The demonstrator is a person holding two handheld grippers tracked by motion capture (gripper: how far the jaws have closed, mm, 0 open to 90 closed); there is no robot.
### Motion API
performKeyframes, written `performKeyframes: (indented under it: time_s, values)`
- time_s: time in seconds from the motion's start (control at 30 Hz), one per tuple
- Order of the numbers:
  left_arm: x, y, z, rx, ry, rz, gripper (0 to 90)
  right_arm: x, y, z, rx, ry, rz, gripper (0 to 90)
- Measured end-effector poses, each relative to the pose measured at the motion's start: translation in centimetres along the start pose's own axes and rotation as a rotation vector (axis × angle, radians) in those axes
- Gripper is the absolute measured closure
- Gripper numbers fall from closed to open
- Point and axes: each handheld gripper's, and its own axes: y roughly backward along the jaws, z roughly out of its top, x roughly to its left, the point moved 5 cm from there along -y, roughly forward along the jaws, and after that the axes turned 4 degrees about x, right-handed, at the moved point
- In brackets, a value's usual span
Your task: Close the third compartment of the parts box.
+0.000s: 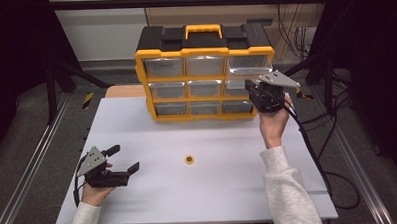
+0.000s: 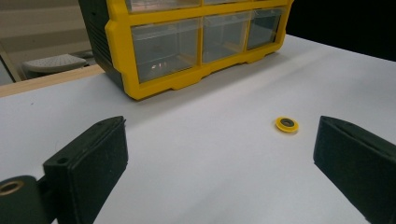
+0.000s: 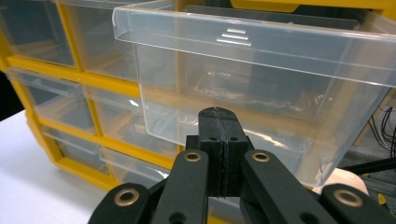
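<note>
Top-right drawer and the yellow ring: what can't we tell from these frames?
- Top-right drawer: right gripper view, whether the shut right gripper touches it; its own fingers cover that spot.
- Drawer's right end: cut off by the frame edge.
- Yellow ring: high view, too small for detail.

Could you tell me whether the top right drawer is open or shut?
Open: the drawer sticks out from the organizer, past its neighbours, by the shut right gripper.

White table (image 1: 229, 191) w/ yellow drawer organizer (image 1: 205, 71) & small yellow ring (image 1: 189, 159).
</note>
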Motion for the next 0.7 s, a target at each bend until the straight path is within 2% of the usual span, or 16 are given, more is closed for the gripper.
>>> performKeyframes:
  time_s: [0.7]
  values:
    - [0.0, -0.1, -0.1, 0.003, 0.000, 0.000, 2.7, -1.6, -2.4, 0.1, 0.002, -0.001, -0.032, 90.0]
